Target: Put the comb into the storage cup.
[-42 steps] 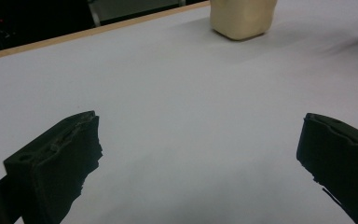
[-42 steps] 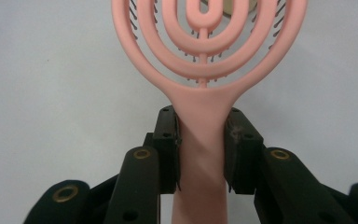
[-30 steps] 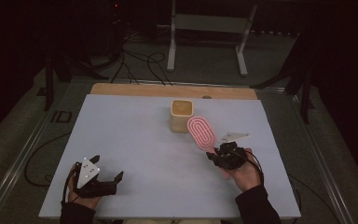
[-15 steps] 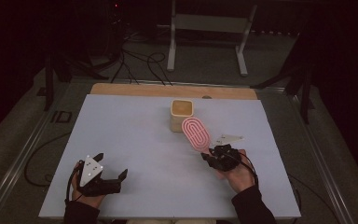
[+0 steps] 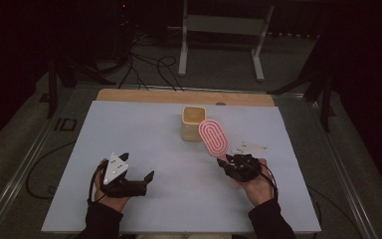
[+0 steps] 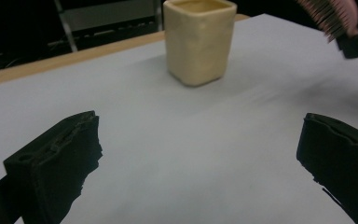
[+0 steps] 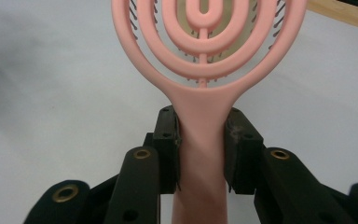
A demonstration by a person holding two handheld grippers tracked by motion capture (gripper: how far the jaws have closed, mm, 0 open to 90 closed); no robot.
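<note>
A: Biggest first – pale grey-blue flat bench (image 5: 144, 134), matte smooth top w/ a bare wooden strip along the far edge. Anything standing on it?

B: Cream squarish cup (image 5: 194, 123), rounded corners, thick walls, slightly lumpy surface, prob. ceramic or cast resin. Upright near the far-middle, open mouth up – looks like the holder meant for the brush.

A: And the brush?

B: Pink plastic oval hairbrush (image 5: 212, 137), head made of concentric open loops, dark bristles showing through the gaps, smooth tapering handle. Held off the bench, just beside the cup on its right, head tilted toward it. Clamped by the handle low down, so the head stays free to go in first or be turned, judging by the pose.

A: Right tongs?

B: Right tongs (image 7: 201, 144) pinched narrow on the handle, both black pads pressing its sides. Firm, centred hold.

A: Left?

B: Left tongs (image 5: 138, 180) spread wide, nothing between, near front-left of the bench, well apart from the cup but aimed at it. Prob. ready to steady the cup.

A: Small stuff?

B: Pale flat three-cornered piece (image 5: 251, 148) by the right hand; too small to say more.
</note>
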